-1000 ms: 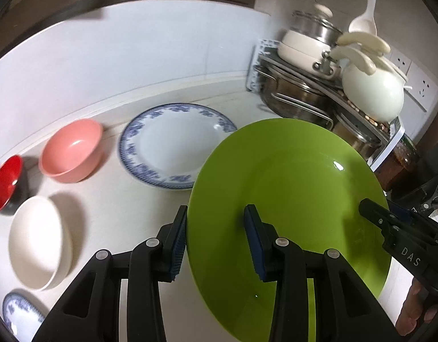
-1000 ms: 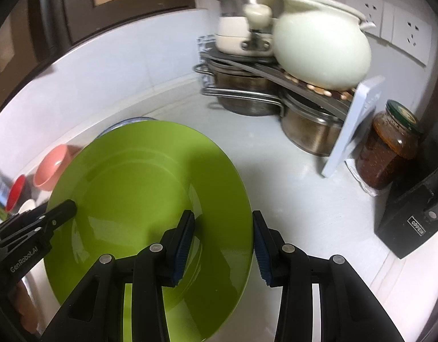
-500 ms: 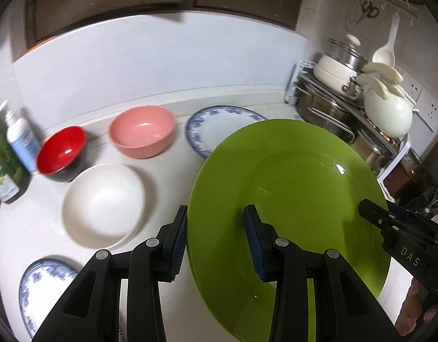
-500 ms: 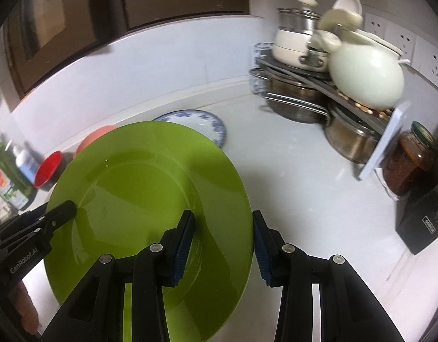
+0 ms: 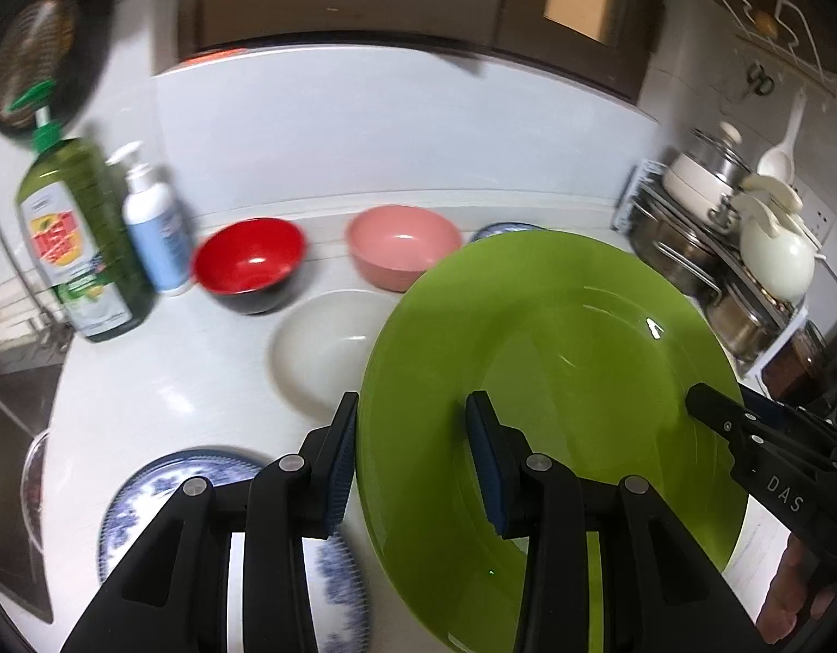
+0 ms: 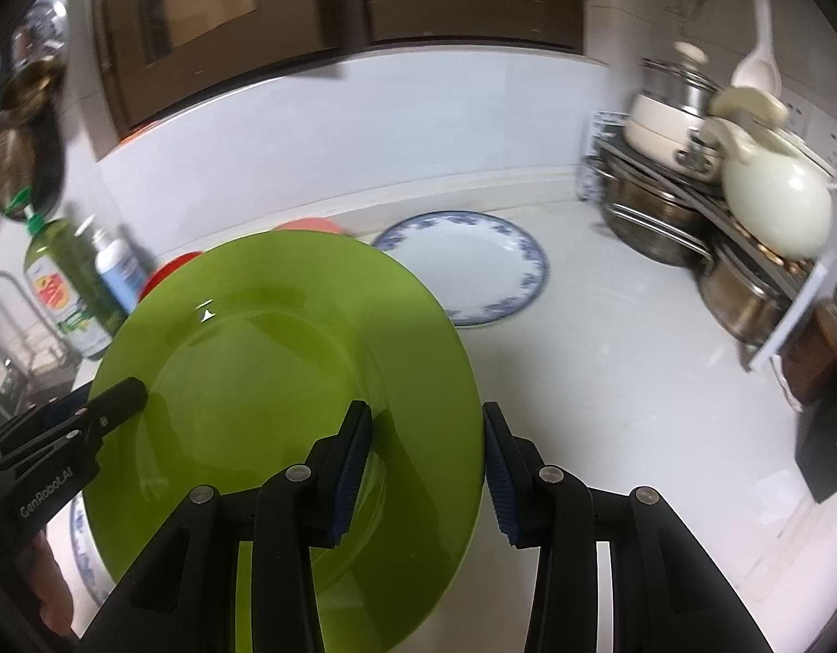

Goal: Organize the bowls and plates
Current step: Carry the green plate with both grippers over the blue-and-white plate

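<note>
A large green plate (image 5: 554, 359) (image 6: 266, 359) hangs tilted above the white counter, gripped at opposite rims. My left gripper (image 5: 413, 462) is shut on its left rim, and my right gripper (image 6: 424, 462) is shut on its right rim. Each one's finger also shows at the far rim in the other view. Beyond the plate stand a red bowl (image 5: 247, 264), a pink bowl (image 5: 402, 250) and a white bowl (image 5: 326, 348). One blue-patterned plate (image 5: 211, 490) lies close under the left gripper. A second blue-patterned plate (image 6: 467, 272) lies further back, partly hidden in the left wrist view.
A green soap bottle (image 5: 75, 239) and a white pump bottle (image 5: 154, 217) stand at the left beside a sink (image 5: 10, 381). A pot rack (image 6: 718, 207) with pots and a cream pot fills the right corner. A jar (image 6: 821, 348) and a black box (image 6: 826, 446) sit right.
Both grippers have carried the green plate leftward and back from the pot rack. The bowls, the near patterned plate and the soap bottles have come into view.
</note>
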### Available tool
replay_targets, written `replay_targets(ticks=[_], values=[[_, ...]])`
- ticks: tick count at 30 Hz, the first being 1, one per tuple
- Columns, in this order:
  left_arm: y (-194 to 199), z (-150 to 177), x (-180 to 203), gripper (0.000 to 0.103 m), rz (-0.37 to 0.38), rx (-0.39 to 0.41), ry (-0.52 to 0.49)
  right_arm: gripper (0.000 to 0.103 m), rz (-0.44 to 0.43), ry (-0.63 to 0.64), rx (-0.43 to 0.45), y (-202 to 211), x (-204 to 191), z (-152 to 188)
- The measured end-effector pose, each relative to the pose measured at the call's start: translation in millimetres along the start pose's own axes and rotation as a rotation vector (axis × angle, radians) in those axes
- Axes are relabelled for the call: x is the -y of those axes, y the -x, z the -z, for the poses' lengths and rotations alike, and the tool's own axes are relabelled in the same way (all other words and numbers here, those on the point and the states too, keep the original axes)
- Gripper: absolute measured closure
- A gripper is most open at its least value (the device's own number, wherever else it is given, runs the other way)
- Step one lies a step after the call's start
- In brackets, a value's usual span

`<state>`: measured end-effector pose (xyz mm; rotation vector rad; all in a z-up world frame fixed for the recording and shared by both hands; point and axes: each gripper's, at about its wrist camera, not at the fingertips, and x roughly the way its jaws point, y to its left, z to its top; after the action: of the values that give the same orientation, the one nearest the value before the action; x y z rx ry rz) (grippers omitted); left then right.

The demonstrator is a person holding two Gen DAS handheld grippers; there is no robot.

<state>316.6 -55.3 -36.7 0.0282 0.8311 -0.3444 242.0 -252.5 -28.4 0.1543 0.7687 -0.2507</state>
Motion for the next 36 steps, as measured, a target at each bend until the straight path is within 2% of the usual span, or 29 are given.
replay_targets(ticks=[26, 36], values=[[64.0, 52.5, -144.8, 0.064, -0.233, 0.005, 0.222, 0.061, -0.231, 0.242, -0.057, -11.7, -151.8, 22.5], [67.5, 84.9, -181.3, 0.064, -0.297, -0.048, 0.298, 0.061, -0.289, 0.332, -0.135, -25.1, -197.5, 43.6]])
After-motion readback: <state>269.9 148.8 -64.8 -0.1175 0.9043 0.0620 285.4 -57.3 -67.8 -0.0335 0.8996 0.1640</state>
